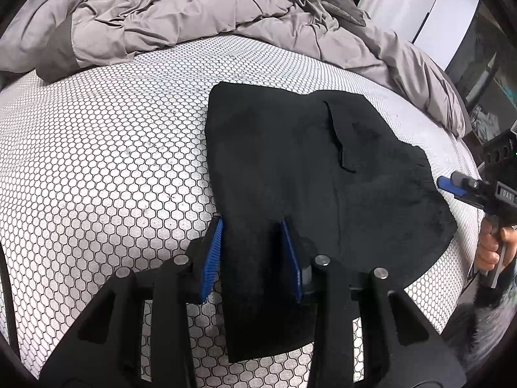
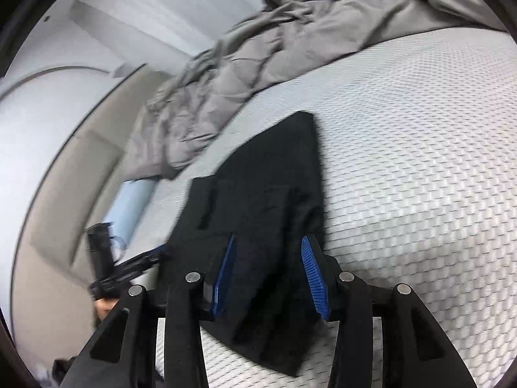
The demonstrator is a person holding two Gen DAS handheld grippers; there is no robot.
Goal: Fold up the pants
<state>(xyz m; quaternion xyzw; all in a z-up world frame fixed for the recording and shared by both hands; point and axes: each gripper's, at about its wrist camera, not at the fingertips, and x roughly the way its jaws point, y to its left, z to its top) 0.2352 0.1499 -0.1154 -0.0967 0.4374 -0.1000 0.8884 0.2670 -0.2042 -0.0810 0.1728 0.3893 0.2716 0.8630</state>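
Black pants (image 1: 290,148) lie folded into a short, thick stack on a mattress (image 1: 113,148) with a honeycomb pattern. My left gripper (image 1: 252,223) is at the stack's near edge, shut on the cloth, which fills the gap between its blue pads (image 1: 211,258). The right gripper (image 1: 447,189) meets the pants' right edge, held by a hand (image 1: 488,245). In the blurred right wrist view the pants (image 2: 265,177) run between the right gripper's (image 2: 269,237) pads and touch both. The left gripper (image 2: 155,255) shows at the pants' far side.
A crumpled grey duvet (image 1: 161,16) is heaped along the far side of the mattress (image 2: 420,177) and down its right side. White furniture (image 1: 436,6) stands beyond the bed. A light blue object (image 2: 132,207) lies at the mattress edge.
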